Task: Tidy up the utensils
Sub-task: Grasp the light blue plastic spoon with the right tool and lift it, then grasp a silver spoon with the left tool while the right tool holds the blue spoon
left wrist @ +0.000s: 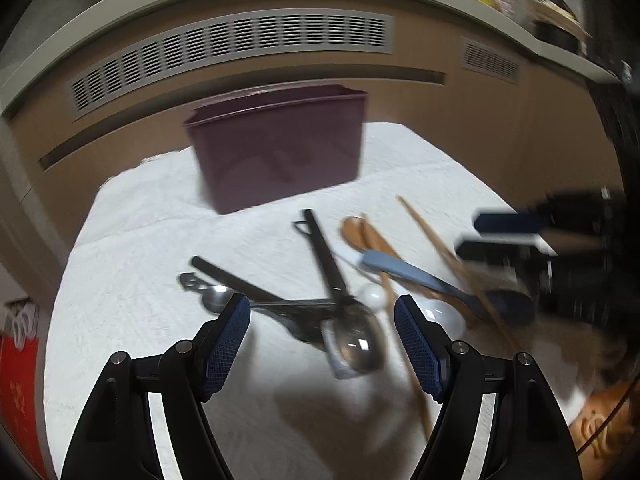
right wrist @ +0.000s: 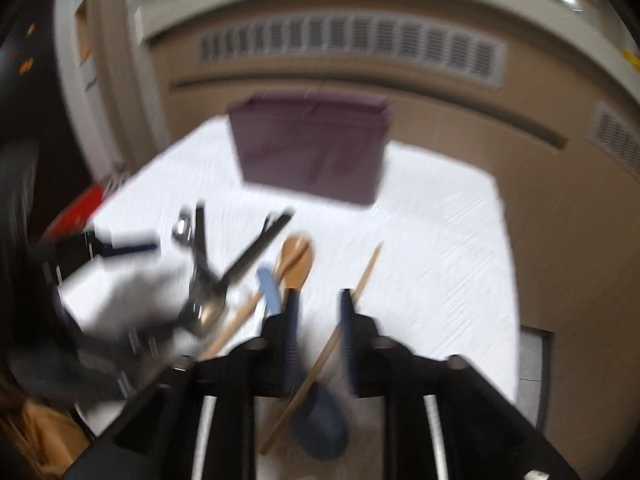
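Left wrist view: a pile of utensils is seen at the centre of the frame on a white cloth, just beyond the fingertips of the left gripper. A metal spoon with a black handle lies between the two blue pads, nearer the right one and untouched by either. The jaws are spread wide and nothing is gripped. Black-handled pieces are crossed behind the spoon, and a white spoon sits just past the right pad. Wooden chopsticks run down the lower right, and a wooden spoon and a blue spatula are fanned out to the right of centre. A purple bin stands on the cloth in the upper centre, apart from the pile. The right gripper is seen blurred at the right edge.

In the right wrist view, the blue spatula lies between the fingers of the right gripper, its head in the lower centre of the frame. One chopstick crosses the gap as well. The jaws are partly open; whether the left pad touches the spatula handle cannot be told through the blur. The wooden spoon lies just above the fingertips, the metal pieces to the left, and the bin at upper centre.
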The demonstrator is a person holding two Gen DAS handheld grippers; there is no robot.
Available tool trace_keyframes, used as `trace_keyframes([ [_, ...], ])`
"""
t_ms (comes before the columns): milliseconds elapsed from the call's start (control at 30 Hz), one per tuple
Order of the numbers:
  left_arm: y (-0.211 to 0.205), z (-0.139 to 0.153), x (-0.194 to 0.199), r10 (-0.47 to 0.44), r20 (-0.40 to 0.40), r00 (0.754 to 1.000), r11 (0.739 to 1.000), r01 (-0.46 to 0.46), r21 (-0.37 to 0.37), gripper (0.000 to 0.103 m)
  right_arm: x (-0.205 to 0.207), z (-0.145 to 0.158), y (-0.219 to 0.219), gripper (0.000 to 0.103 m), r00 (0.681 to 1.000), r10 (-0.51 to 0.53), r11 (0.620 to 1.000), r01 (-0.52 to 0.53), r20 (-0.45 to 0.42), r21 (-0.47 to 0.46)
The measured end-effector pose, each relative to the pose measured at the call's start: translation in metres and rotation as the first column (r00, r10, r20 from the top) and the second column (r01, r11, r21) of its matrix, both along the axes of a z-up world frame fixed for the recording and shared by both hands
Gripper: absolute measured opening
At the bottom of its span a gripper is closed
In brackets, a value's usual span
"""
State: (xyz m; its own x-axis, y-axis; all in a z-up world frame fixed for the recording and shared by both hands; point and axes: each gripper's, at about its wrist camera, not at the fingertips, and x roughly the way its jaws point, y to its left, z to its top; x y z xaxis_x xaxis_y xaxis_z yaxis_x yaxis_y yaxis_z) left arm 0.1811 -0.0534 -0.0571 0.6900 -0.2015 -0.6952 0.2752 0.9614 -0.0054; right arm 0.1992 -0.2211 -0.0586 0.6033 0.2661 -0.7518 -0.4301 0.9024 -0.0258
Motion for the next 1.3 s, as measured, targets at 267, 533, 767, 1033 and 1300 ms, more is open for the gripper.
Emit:
trace_keyframes([
  [267, 0.061, 0.006, 0.007, 0.180, 0.020, 0.984, 0.983, -0.179, -0.042, 0.083, -0.005, -0.014, 0.021, 0.080, 0.992, 0.115, 0.989, -0.109, 0.059, -0.104],
  [533, 0.086, 0.004, 0.005, 0.194, 0.020, 0.981, 0.977, -0.192, -0.092, 0.083, 0.018, -0.041, 0.035, 0.027, 0.978, 0.183, 0.966, -0.197, -0.099, -0.166],
  [767, 0.058, -0.007, -0.005, 0.046, -0.015, 0.999, 0.993, -0.047, -0.109, 0.083, 0.031, -0.031, 0.037, 0.009, 0.984, 0.143, 0.980, -0.156, -0.106, -0.128],
  [1033, 0.017, -0.006, 0.011, -0.079, -0.127, 0.989, 0.989, 0.061, -0.138, 0.080, 0.029, 0.008, 0.015, 0.009, 0.997, 0.080, 0.996, -0.080, -0.014, -0.033],
  [1300, -0.015, -0.010, 0.070, -0.077, -0.247, 0.966, 0.993, 0.053, -0.101, 0.060, 0.029, -0.006, 0.000, 0.010, 0.997, 0.050, 0.999, -0.049, -0.061, 0.017],
])
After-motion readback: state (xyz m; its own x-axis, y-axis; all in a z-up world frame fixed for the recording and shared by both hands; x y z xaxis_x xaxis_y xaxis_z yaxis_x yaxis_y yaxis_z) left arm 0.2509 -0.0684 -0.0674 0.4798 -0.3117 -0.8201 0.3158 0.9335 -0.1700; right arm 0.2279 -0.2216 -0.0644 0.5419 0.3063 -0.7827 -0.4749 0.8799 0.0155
